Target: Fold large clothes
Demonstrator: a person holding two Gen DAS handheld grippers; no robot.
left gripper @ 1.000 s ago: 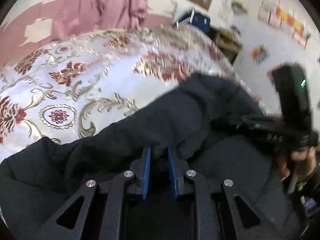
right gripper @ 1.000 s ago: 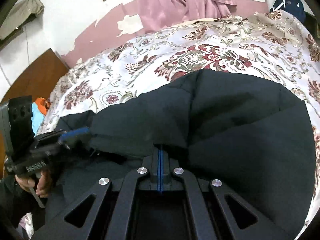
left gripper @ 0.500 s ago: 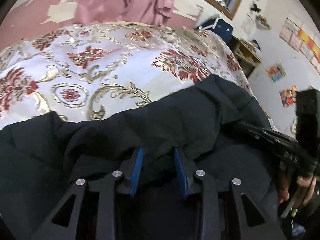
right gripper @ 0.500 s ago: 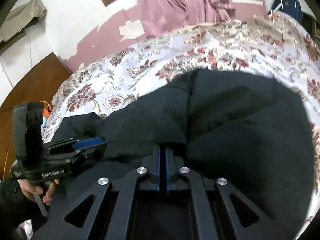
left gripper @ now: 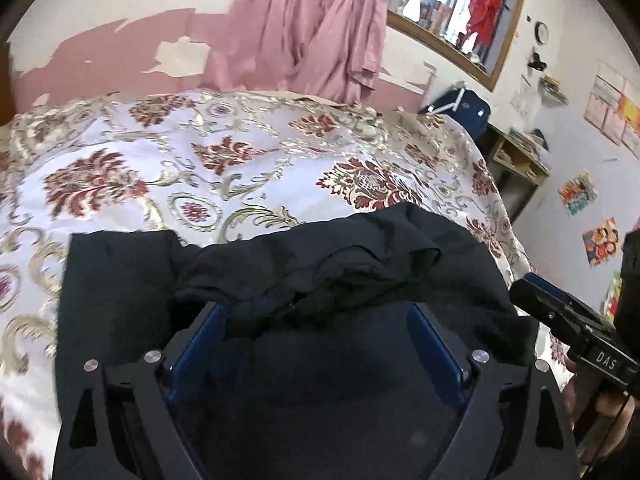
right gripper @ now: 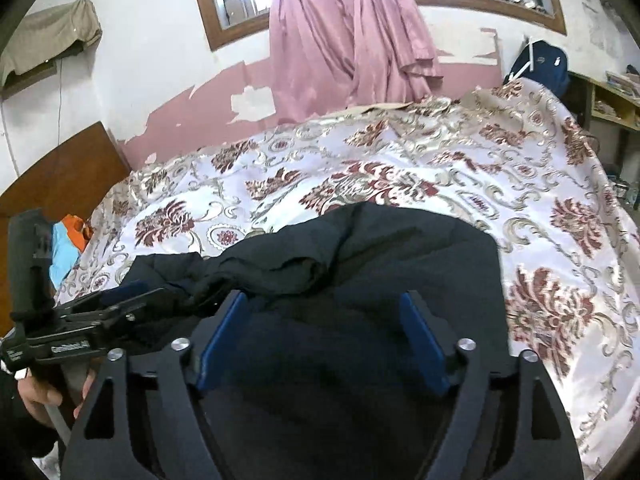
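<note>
1. Left gripper (left gripper: 320,316): jaws wide and opening. Dark garment (left gripper: 360,264) lies below and between the blue pads (left gripper: 200,340); the pads do not press it, nothing held.
2. Right gripper (right gripper: 322,312): jaws wide and opening, over the same garment (right gripper: 400,248); pads (right gripper: 424,344) clear of the cloth, nothing gripped.
3. Garment: black, bulky, lying on the near part of the bed (right gripper: 440,168), folded into a broad block. Long axis runs side to side across both views. A rumpled fold ridge (left gripper: 312,268) crosses the far side; one flat panel (left gripper: 116,272) extends left.
4. Bed: floral cover (left gripper: 200,160), bare beyond the garment.
5. Containers: shelf (left gripper: 516,160) by the wall, contents unclear.
</note>
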